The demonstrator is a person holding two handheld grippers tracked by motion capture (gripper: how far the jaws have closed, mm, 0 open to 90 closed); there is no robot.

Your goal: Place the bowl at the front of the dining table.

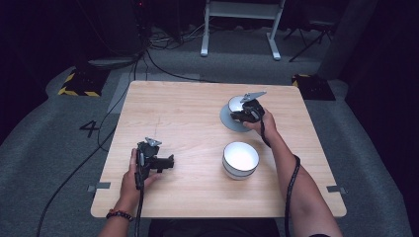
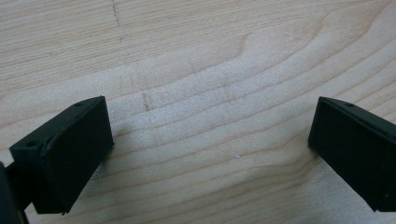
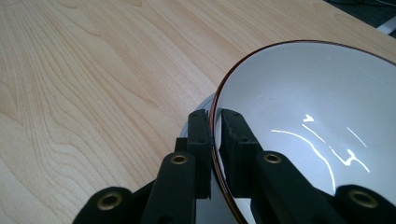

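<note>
**Right gripper pinches the rim of the far bowl**

The right gripper [image 3: 214, 154] is closed on the rim of a white bowl [image 3: 317, 135] standing on a grey plate [image 1: 228, 120] at the far right of the bench [image 1: 188, 113]. The left gripper [image 2: 210, 149] is wide open over bare wood. A second bowl [image 1: 240, 159] stands nearer. Next, I think, a steady lift without tilting.

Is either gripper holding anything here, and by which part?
The right gripper pinches a white bowl by its rim, one jaw inside, one outside. The left gripper is open over the table, empty.
</note>
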